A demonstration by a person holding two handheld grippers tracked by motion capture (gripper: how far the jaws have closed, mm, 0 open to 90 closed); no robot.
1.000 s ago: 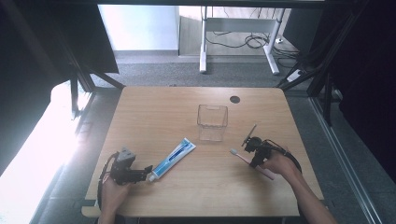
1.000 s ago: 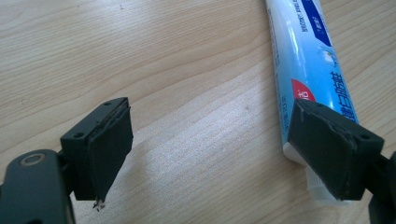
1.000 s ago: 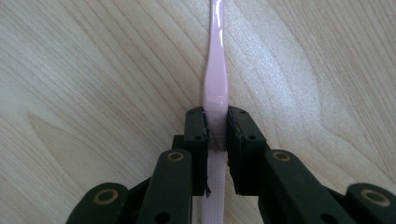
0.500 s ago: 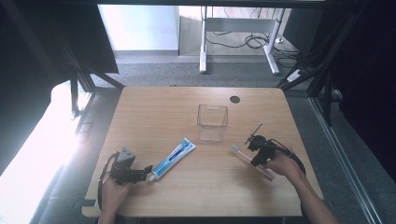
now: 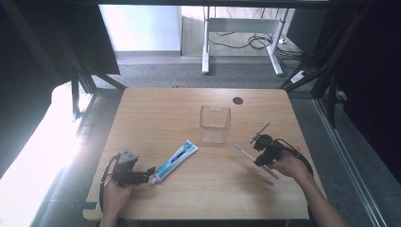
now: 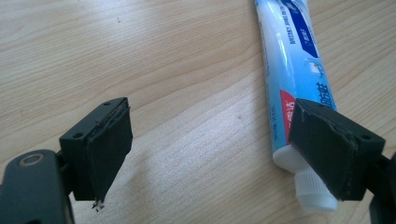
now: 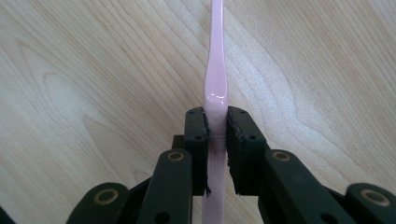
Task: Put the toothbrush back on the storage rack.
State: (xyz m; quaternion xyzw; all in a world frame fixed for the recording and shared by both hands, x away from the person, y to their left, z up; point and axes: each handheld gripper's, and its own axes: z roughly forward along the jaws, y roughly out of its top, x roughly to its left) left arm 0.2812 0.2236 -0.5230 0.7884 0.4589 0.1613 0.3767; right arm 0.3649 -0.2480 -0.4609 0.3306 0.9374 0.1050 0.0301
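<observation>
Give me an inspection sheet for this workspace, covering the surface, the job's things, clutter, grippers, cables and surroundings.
Surface: wooden table, with a dark round hole near the far edge.
Job's things: pink toothbrush clamped by its handle; toothpaste tube lying flat, cap toward the left gripper; clear container upright, nothing seen inside.
Clutter: nothing seen.
Grippers: left gripper open, one jaw over the tube's cap end; right gripper shut on the toothbrush.
Cables: one trails from each gripper; more lie on the floor beyond.
Surroundings: white desk legs, grey floor.
</observation>
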